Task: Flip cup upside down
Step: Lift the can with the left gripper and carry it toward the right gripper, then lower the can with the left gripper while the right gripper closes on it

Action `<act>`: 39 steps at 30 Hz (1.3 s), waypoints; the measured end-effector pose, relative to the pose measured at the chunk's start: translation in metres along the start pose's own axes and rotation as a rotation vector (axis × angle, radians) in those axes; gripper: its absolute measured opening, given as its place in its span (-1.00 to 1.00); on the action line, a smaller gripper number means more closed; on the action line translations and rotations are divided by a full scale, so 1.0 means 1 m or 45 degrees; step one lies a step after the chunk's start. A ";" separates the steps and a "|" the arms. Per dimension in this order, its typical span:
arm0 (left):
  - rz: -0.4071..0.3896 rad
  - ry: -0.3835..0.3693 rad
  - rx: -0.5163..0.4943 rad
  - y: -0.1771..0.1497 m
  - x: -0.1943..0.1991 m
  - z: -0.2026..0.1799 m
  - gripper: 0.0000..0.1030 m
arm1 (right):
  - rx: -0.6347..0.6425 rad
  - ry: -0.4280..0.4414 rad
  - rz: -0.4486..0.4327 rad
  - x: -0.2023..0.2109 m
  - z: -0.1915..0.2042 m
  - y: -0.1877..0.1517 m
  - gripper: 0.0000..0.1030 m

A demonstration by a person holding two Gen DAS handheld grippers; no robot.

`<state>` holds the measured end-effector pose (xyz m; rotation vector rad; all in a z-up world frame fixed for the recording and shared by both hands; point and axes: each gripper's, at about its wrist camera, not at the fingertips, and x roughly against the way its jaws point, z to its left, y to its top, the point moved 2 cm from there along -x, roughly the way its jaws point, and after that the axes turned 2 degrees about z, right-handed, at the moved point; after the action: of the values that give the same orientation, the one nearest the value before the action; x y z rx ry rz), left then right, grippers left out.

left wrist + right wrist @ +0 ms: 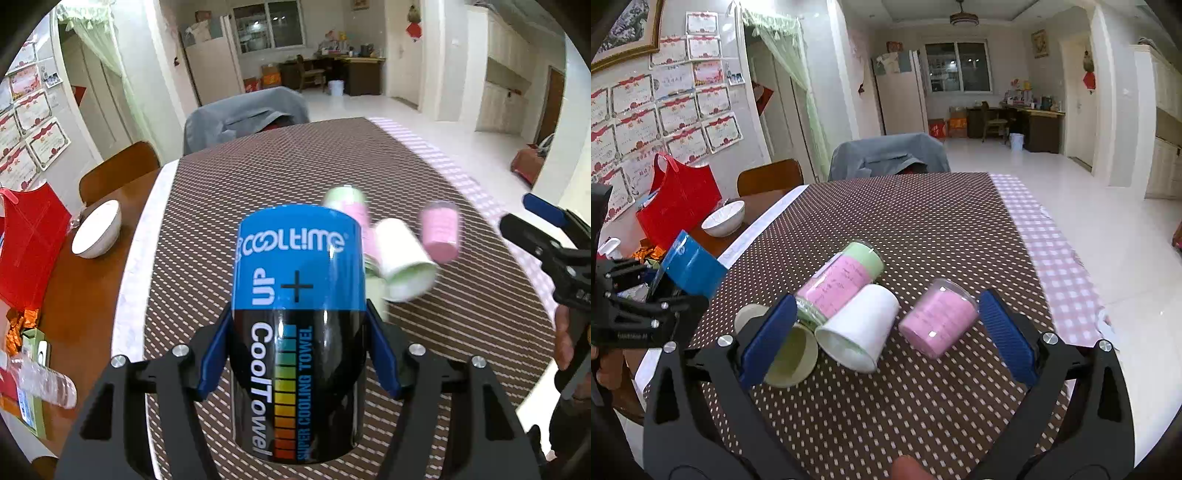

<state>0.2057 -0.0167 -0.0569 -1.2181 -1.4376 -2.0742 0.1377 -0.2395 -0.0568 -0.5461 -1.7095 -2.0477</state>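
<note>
My left gripper [299,321] is shut on a blue and black "CoolTowel" cup [299,332], held above the dotted brown tablecloth [258,177] with its blue end pointing away from me. The right wrist view shows that cup [692,264] tilted in the left gripper [653,295] at far left. My right gripper [886,306] hangs open over a white paper cup [860,328] lying on its side. Beside it lie a pink clear-walled cup [938,321], a tall pink and green jar [842,280] and a cream cup [790,354], which is partly hidden by my finger.
A white bowl [724,218] and a red bag [677,206] sit on the bare wood at the table's left. A plastic bottle [40,380] lies near the left edge. A chair draped in grey cloth [890,155] stands at the far end. Pink checked cloth [1052,251] lines the right edge.
</note>
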 end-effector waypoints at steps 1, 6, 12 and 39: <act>-0.011 -0.016 -0.003 -0.005 0.006 -0.007 0.27 | -0.005 -0.008 -0.009 0.006 -0.003 -0.002 0.88; -0.027 -0.095 -0.040 -0.026 0.020 -0.045 0.27 | -0.051 -0.028 -0.032 0.028 -0.018 -0.014 0.88; 0.048 -0.163 -0.075 -0.048 0.002 -0.078 0.27 | -0.064 -0.045 -0.001 0.033 -0.025 -0.031 0.88; -0.019 -0.138 -0.131 -0.056 -0.031 -0.115 0.50 | -0.094 -0.035 0.062 0.028 -0.045 -0.052 0.88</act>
<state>0.1331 -0.1000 -0.1283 -1.3833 -1.4055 -2.1456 0.0845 -0.2773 -0.0919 -0.6357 -1.6249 -2.0849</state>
